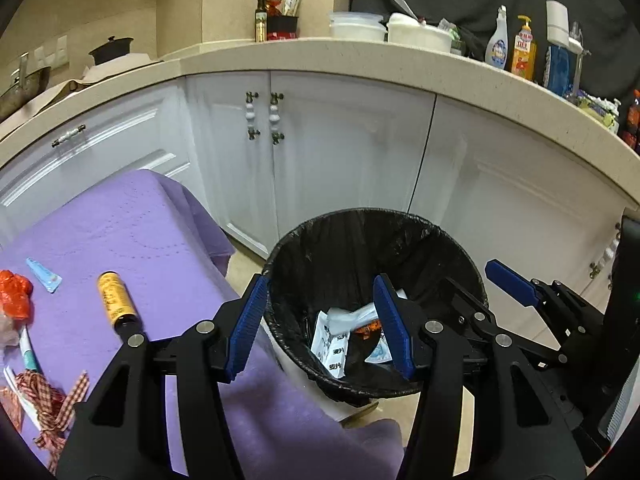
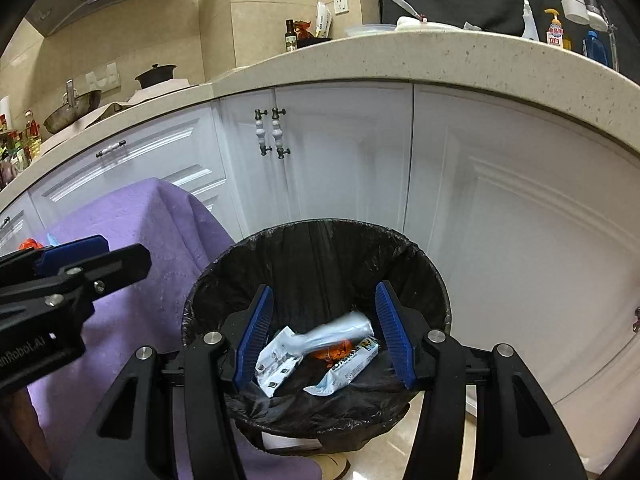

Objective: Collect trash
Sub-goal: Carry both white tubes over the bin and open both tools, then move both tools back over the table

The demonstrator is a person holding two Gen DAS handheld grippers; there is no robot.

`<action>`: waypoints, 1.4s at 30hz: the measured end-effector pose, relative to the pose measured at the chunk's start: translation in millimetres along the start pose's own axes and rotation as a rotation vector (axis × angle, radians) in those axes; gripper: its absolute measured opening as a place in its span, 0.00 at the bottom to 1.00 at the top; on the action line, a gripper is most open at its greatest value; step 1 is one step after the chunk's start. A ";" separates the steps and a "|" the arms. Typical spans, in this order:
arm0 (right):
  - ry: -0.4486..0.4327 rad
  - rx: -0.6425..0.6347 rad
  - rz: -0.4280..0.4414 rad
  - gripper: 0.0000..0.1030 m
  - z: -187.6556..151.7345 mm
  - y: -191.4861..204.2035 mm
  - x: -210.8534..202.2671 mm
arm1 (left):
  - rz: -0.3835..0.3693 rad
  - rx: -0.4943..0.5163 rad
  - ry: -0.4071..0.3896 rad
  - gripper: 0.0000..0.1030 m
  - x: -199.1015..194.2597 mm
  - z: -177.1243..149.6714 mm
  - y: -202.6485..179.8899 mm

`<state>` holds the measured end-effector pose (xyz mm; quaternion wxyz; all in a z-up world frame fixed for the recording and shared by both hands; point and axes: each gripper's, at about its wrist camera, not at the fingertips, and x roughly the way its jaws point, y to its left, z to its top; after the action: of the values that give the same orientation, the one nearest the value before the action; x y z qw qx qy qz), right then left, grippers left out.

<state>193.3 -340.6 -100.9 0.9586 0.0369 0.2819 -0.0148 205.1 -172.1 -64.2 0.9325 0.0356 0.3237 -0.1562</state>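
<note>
A trash bin with a black liner (image 1: 304, 240) stands on the floor beside a purple-covered table (image 1: 132, 220). Inside lie white and blue wrappers (image 1: 334, 340) and an orange scrap. My left gripper (image 1: 320, 326) is open and empty over the bin's left rim. My right gripper (image 2: 326, 334) is open and empty above the bin (image 2: 320, 240), over the wrappers (image 2: 344, 350); a pale blue one is blurred between the fingers. On the table lie a yellow tube (image 1: 116, 296), a small blue packet (image 1: 44, 275), red plastic (image 1: 15, 294) and a checked ribbon (image 1: 52, 404).
White cabinet doors (image 1: 340, 152) under a beige counter (image 1: 360, 56) stand right behind the bin. Bottles, containers and pots line the counter. The right gripper (image 1: 520, 288) shows at the left wrist view's right; the left gripper (image 2: 76, 264) shows at the right wrist view's left.
</note>
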 end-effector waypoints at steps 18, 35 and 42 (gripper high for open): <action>-0.041 -0.106 0.206 0.52 -1.7 103.2 -53.7 | 0.188 -0.114 -0.075 0.59 -118.7 -40.6 102.5; 0.036 -0.254 0.389 0.52 -42.2 209.9 -65.8 | 0.420 -0.326 -0.025 0.59 -196.8 -121.5 218.4; 0.060 -0.265 0.382 0.52 -47.5 217.7 -61.0 | 0.428 -0.362 -0.002 0.59 -197.2 -137.5 232.7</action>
<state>127.1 -119.3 -94.1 0.9317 -0.0360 0.2976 0.2049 50.5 124.6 -59.3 0.9358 -0.0639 0.3306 0.1046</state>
